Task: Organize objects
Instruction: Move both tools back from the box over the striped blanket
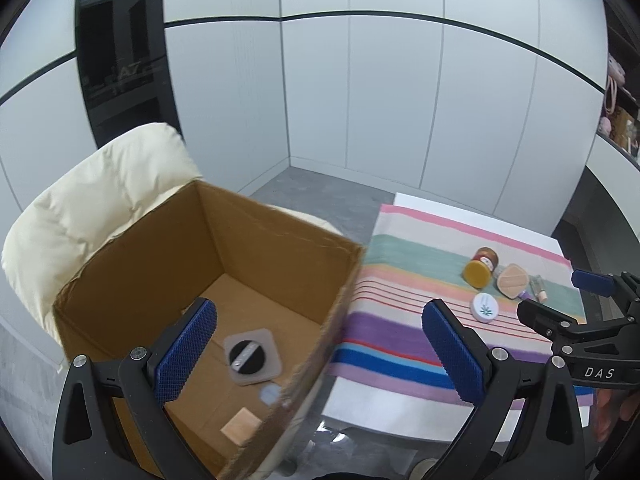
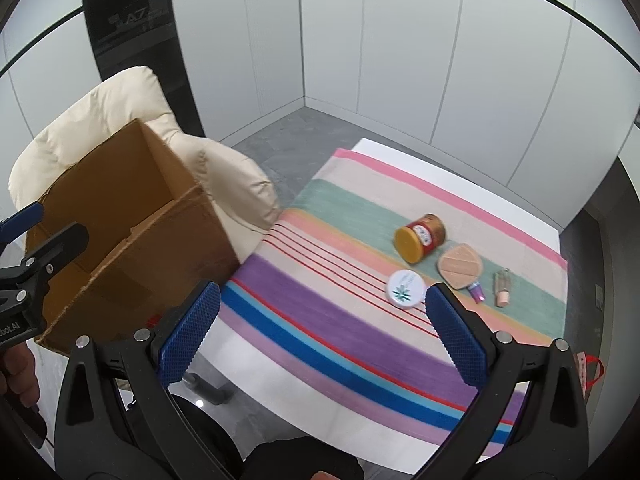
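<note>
Striped cloth (image 2: 320, 312) beside cardboard box (image 1: 280, 264) holding black-dialed square (image 1: 252, 357).

"DAS" marks the right gripper (image 1: 560, 292) (dark panel (image 1: 124, 72): "A7").

My left gripper (image 1: 320, 354) is a black plastic frame that forks into two thick arms, each with a teardrop-shaped cut-out and round silver screws at the joints. My jaws on it carry long blue pads with a fine cross-hatched grip texture. My right gripper (image 2: 322, 336) is built the same: black forked arms, silver screw heads, blue textured pads. Seen from the left wrist, its side bears white letters reading "DAS"; seen from the right wrist, the left one's side shows white lettering ending in "oot.AI". My hand (image 2: 18, 372) shows at the frame edge, with dark clothing below.
</note>
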Tool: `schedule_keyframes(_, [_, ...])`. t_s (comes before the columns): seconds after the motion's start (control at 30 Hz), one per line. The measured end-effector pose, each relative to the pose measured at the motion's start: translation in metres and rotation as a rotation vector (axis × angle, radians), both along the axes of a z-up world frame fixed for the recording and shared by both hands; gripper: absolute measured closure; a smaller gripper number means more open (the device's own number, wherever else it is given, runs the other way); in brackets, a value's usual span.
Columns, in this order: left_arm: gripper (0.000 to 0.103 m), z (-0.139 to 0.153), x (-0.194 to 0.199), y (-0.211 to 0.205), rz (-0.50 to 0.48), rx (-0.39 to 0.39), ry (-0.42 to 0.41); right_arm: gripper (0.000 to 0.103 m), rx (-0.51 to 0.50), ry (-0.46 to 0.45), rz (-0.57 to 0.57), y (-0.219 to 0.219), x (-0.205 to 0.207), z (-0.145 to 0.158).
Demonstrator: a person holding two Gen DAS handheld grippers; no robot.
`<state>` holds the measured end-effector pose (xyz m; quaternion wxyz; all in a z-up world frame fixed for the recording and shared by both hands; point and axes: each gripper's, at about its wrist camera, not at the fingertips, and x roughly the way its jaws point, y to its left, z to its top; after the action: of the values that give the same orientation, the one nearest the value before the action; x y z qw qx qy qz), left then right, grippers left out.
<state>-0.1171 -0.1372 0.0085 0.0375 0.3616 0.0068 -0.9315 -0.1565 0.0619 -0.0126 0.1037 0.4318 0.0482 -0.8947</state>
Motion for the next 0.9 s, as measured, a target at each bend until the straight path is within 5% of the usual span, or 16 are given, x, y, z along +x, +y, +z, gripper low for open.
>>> schedule_keyframes(0.9, [0.000,-0.003,-0.023,0.126,-0.236,-0.003,-0.011,0.000,-0.025,-0.012,-0.200,0.133,0.025,0.004])
